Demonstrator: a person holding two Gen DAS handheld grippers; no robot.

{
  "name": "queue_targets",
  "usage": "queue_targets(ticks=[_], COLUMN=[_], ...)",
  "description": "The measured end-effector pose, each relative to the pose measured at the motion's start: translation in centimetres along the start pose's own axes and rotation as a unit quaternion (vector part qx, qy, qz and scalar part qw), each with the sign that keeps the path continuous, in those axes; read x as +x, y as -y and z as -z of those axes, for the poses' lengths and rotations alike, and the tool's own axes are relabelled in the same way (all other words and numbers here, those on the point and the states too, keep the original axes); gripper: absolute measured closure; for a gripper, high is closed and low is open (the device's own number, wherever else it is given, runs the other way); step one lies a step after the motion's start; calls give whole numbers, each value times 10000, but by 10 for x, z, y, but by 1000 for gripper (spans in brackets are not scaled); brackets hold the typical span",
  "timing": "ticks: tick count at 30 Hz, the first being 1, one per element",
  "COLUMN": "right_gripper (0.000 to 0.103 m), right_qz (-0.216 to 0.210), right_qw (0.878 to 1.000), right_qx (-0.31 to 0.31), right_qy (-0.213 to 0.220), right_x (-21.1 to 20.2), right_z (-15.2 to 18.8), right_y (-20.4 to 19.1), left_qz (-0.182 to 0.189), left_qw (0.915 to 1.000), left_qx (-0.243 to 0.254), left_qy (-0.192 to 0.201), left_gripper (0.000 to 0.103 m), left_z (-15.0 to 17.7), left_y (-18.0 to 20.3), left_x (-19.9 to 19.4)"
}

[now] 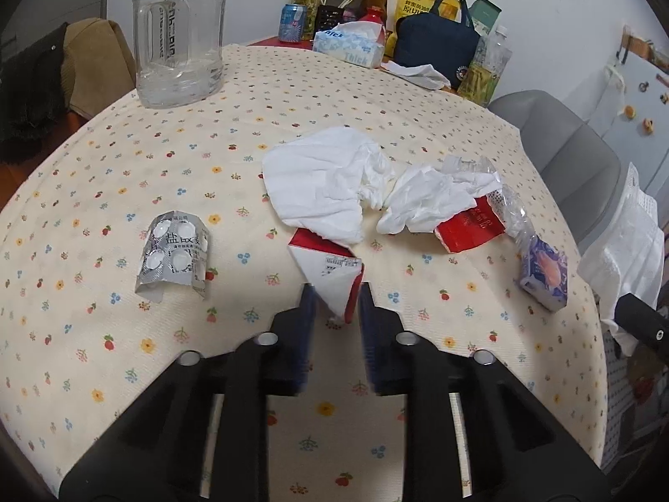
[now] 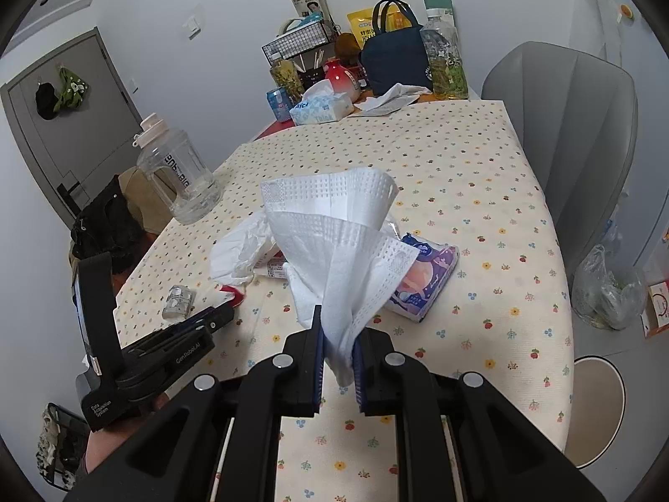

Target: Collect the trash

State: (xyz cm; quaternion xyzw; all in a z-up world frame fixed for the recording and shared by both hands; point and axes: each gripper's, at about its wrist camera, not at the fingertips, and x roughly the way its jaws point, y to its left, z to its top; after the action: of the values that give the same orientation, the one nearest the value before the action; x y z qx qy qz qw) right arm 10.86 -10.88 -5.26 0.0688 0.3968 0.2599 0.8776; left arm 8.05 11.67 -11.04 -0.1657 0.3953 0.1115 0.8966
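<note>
My left gripper is low over the floral tablecloth. Its jaws stand narrow, with both pads against the tip of a torn red-and-white carton piece that lies on the cloth. My right gripper is shut on a white face mask, which it holds up above the table. Loose on the cloth are a silver blister pack, two crumpled white tissues, a red pack scrap, clear wrapping and a purple tissue pack. In the right wrist view the left gripper shows at the left.
A clear water jug stands at the far left. A tissue box, a navy bag, bottles and a wire basket crowd the far end. A grey chair is at the right edge. A plastic bag and stool are on the floor.
</note>
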Motion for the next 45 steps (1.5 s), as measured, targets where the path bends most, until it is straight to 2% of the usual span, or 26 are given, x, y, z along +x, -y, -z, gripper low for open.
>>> queue_targets(ticks=[6, 10, 12, 18, 31, 35, 36, 37, 39, 44, 45], right_gripper=[90, 90, 90, 90, 90, 90, 90, 90, 89, 89, 88], right_qz=[-26, -43, -59, -89, 28, 19, 15, 10, 8, 22, 18], right_qw=[10000, 9999, 9998, 9995, 9994, 9994, 9994, 9995, 9995, 9997, 9997], right_qx=[1, -18, -24, -49, -17, 6, 9, 10, 10, 88, 84], right_qy=[94, 141, 167, 283, 356, 344, 338, 327, 309, 227, 212], right_x=[-8, -15, -18, -30, -39, -37, -37, -37, -36, -28, -26], right_z=[-2, -1, -2, -3, -3, -3, -2, -1, 1, 3, 4], right_y=[-1, -1, -1, -2, 2, 4, 5, 6, 8, 16, 17], left_qz=[32, 146, 255, 387, 833, 666, 587, 519, 390, 48, -5], left_qw=[9997, 9985, 9978, 9950, 9915, 9937, 9955, 9966, 9976, 9996, 9997], left_qx=[50, 20, 15, 111, -99, 14, 7, -4, -78, -99, -80], left_qy=[242, 523, 607, 915, 995, 901, 751, 632, 562, 252, 224], left_gripper=[83, 84, 102, 102, 102, 102, 96, 74, 48, 47, 43], left_z=[-4, -9, -12, -20, -25, -25, -24, -22, -15, -3, -2], left_y=[-2, -2, -1, 8, -13, -13, -15, -18, -24, -32, -33], left_x=[-23, -52, -63, -91, -109, -103, -95, -87, -75, -46, -42])
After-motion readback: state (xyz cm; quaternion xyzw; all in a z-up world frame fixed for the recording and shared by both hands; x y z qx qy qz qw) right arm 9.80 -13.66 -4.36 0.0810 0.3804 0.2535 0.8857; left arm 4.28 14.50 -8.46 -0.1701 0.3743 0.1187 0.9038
